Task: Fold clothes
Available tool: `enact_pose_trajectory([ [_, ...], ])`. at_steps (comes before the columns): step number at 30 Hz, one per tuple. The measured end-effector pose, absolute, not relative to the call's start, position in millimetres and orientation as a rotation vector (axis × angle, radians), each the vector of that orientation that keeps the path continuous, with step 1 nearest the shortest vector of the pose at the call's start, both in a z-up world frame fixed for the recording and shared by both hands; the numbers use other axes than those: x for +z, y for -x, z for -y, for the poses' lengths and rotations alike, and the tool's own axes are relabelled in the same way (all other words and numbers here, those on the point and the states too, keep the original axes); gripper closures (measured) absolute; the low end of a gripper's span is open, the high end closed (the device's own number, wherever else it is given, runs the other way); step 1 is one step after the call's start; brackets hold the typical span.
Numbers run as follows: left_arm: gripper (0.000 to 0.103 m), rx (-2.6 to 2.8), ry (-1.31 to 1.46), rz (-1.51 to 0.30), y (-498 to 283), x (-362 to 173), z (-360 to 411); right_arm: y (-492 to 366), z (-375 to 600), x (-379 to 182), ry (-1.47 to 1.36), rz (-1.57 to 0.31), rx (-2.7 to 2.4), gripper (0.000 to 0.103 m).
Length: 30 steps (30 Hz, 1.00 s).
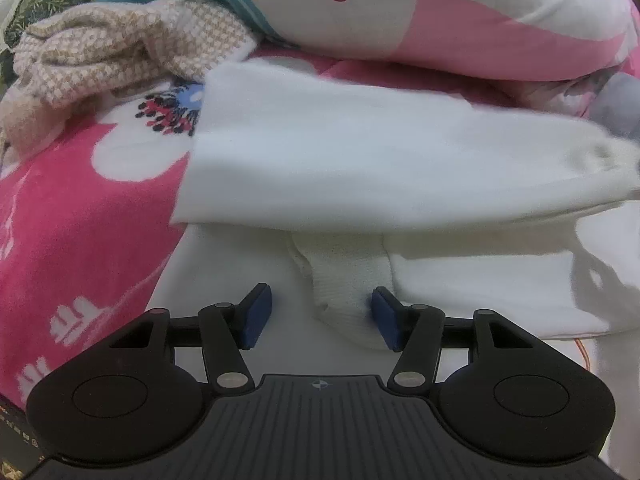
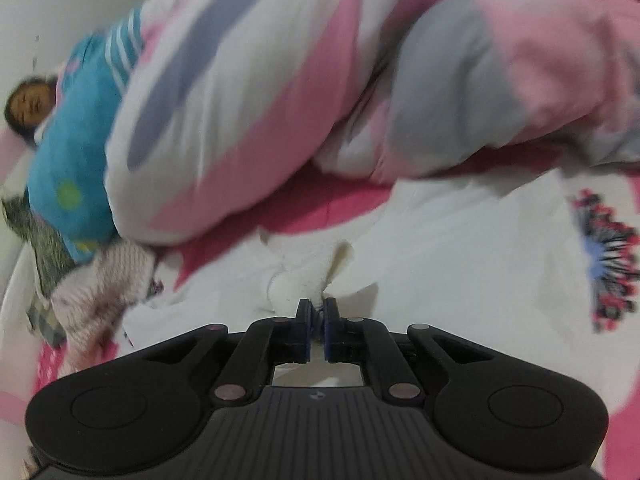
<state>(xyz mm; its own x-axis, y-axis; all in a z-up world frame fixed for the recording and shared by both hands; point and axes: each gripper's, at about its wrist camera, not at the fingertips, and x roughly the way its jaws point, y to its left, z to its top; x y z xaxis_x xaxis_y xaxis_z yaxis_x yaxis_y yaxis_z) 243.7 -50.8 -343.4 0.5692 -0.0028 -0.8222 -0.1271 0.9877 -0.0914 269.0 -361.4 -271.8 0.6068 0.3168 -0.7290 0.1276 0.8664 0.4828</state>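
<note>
- White garment: it lies on the pink floral bedspread straight ahead of your left gripper. One sleeve is folded over the body, its long axis running across the left wrist view from left to right, the cuff end pointing to the right edge.
- Ribbed cuff: a second knitted end lies under the folded sleeve and points down the left wrist view toward your left gripper, its long axis near upright in the picture.
- Your left gripper: the blue pads stand about half apart. The ribbed cuff lies between them, close to the right pad; whether that pad touches it cannot be told. Nothing is clamped.
- Your right gripper: the jaws are brought together, with only a thin slit left between the pads. A bunched fold of the white garment rises right at the tips and appears pinched there; motion blur hides the exact contact.
- Surroundings: a pink, white and grey quilt lies behind the garment, and a beige checked knit to its left.
</note>
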Motion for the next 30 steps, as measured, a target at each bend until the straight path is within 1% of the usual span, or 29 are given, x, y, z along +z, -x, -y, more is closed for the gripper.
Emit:
enact_pose_trajectory([
  [3, 0.046, 0.072, 0.161, -0.969, -245.0, -343.9, 49.1, -252.0, 374.8, -258.4, -0.537, -0.902, 0.076, 0.098],
  [5, 0.046, 0.074, 0.164, -0.968, -244.8, -341.9, 49.1, -245.6, 380.3, -258.5, -0.499, -0.895, 0.040, 0.098],
  [7, 0.047, 0.077, 0.165, -0.963, -244.0, -337.7, 49.0, -240.7, 394.0, -261.0, -0.544, -0.904, 0.013, 0.098],
  [10, 0.048, 0.042, 0.214, -0.909, -243.1, -325.4, 43.4, -240.2, 397.0, -256.1, -0.554, -0.892, 0.026, 0.098],
  [14, 0.047, 0.056, 0.198, -0.928, -261.0, -334.6, 37.6, -236.3, 385.5, -235.2, -0.570, -0.855, 0.098, 0.098],
  [18, 0.047, 0.126, 0.294, -0.905, -259.7, -331.2, 15.3, -225.5, 387.2, -207.4, -0.535, -0.789, 0.088, 0.100],
  [20, 0.048, 0.143, 0.293, -0.912, -255.5, -330.7, 12.2, -223.3, 392.7, -212.1, -0.501, -0.803, 0.051, 0.100],
  [22, 0.048, 0.143, 0.299, -0.931, -250.9, -333.7, 9.4, -223.0, 404.2, -234.1, -0.491, -0.846, -0.002, 0.100],
  [24, 0.048, 0.138, 0.299, -0.943, -245.6, -334.5, 8.0, -228.7, 414.1, -271.7, -0.473, -0.946, -0.031, 0.100],
  [27, 0.048, 0.127, 0.323, -0.949, -237.7, -327.9, 3.1, -234.4, 419.4, -325.4, -0.433, -1.147, -0.099, 0.098],
  [28, 0.048, 0.122, 0.343, -0.947, -234.7, -323.7, -0.2, -233.1, 418.0, -329.3, -0.377, -1.174, -0.148, 0.098],
  [30, 0.047, 0.102, 0.414, -0.911, -228.4, -308.2, -11.8, -226.5, 413.8, -309.4, -0.299, -1.103, -0.181, 0.098],
])
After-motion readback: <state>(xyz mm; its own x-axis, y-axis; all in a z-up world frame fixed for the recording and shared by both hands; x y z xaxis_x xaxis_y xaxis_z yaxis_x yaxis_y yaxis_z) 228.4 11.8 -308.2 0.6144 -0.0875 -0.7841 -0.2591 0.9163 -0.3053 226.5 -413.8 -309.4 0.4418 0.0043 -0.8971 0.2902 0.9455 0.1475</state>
